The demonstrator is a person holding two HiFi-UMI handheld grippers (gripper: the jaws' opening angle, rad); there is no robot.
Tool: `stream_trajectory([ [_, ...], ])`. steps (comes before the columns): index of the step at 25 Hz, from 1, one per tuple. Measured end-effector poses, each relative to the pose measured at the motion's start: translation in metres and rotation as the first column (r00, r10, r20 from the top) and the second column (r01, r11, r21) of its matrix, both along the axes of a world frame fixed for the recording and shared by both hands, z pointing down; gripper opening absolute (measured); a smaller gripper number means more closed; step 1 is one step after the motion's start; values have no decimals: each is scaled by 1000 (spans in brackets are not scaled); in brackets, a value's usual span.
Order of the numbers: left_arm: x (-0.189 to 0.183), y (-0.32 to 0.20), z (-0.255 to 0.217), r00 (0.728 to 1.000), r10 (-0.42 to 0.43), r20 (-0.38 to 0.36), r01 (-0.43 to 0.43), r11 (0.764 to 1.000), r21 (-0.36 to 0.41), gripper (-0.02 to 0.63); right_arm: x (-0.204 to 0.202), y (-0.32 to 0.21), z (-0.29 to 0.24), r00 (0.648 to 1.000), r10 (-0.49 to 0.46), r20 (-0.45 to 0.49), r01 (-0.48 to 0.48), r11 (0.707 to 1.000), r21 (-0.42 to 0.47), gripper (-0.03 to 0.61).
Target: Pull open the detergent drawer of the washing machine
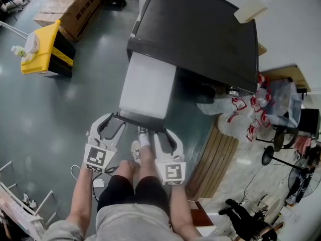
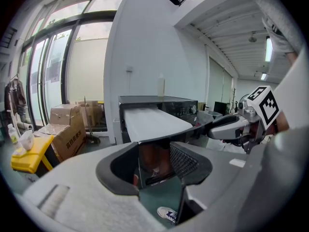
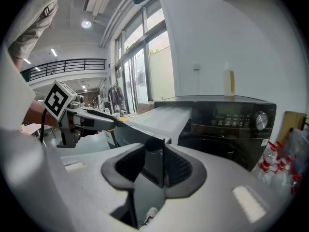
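The black washing machine point(image 1: 200, 29) stands ahead, and its long white detergent drawer point(image 1: 148, 84) is pulled far out toward me. The drawer's dark front panel point(image 1: 143, 119) is at my hands. My left gripper point(image 1: 114, 120) sits at the panel's left corner, and the panel's end point(image 2: 154, 161) fills the space between its jaws. My right gripper point(image 1: 163, 133) sits at the right corner, its jaws set on either side of the panel's edge point(image 3: 154, 166). Each gripper view shows the other gripper along the panel: the right gripper point(image 2: 227, 128) and the left gripper point(image 3: 96, 120).
A pale bottle point(image 1: 250, 9) lies on the machine's top. A yellow box point(image 1: 42, 54) and cardboard boxes point(image 1: 75, 6) stand to the left. Plastic bags point(image 1: 251, 114) and wooden slats point(image 1: 215, 159) lie to the right. My legs and shoes point(image 1: 138, 149) are under the drawer.
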State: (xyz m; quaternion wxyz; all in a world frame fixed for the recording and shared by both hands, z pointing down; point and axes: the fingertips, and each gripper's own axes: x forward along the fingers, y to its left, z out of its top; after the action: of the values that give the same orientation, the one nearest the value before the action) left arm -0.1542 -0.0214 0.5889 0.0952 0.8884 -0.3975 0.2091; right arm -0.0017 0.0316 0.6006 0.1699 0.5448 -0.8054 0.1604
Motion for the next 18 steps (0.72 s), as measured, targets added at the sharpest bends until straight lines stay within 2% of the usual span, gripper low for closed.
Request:
stream_trajectory([
  [3, -1, 1, 1, 1000, -5, 5, 5, 1000, -9, 202, -3, 0, -3, 1000, -14, -1, 14, 1000, 3, 132],
  [6, -2, 1, -3, 1000, -25, -13, 25, 1000, -10, 237, -9, -3, -10, 998, -58, 14, 58, 998, 21, 208],
  [18, -2, 1, -55, 997, -60, -42, 63, 995, 79, 252, 5, -13, -52, 999, -48, 2, 47, 994, 97, 213],
])
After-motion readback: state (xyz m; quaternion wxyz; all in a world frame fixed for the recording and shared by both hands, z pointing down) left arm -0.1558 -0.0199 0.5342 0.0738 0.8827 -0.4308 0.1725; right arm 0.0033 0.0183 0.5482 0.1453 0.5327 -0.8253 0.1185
